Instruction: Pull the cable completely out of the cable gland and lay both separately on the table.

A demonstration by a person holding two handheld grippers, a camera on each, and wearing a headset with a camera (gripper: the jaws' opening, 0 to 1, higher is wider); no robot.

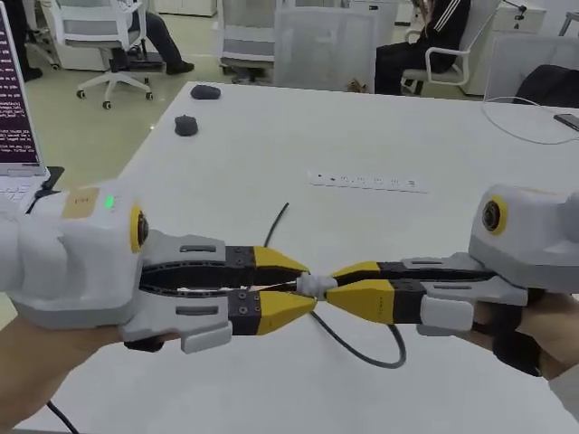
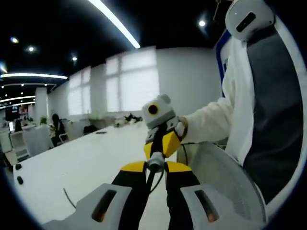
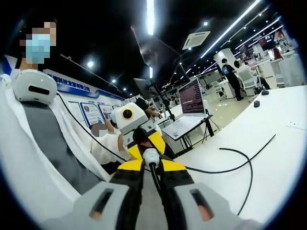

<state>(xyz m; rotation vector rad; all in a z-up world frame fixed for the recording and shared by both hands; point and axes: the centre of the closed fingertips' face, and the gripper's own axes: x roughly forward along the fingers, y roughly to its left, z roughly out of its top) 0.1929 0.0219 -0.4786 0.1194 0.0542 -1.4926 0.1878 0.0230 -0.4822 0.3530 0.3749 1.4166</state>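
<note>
In the head view my two grippers meet tip to tip above the white table (image 1: 434, 145). The small whitish cable gland (image 1: 312, 287) sits between them. My left gripper (image 1: 303, 286) comes from the left and is shut on the gland (image 2: 156, 162). My right gripper (image 1: 333, 283) comes from the right, shut on the black cable (image 3: 154, 178) just behind the gland (image 3: 151, 156). The cable (image 1: 366, 354) loops onto the table below the grippers, and its free end (image 1: 280, 220) lies beyond them. In the right gripper view the cable (image 3: 240, 165) curves away over the tabletop.
Two dark computer mice (image 1: 205, 91) (image 1: 185, 126) lie at the far left of the table. A white power strip (image 1: 366, 181) lies across the middle. A laptop (image 1: 16, 127) stands off the left edge. Office chairs and seated people are beyond the far edge.
</note>
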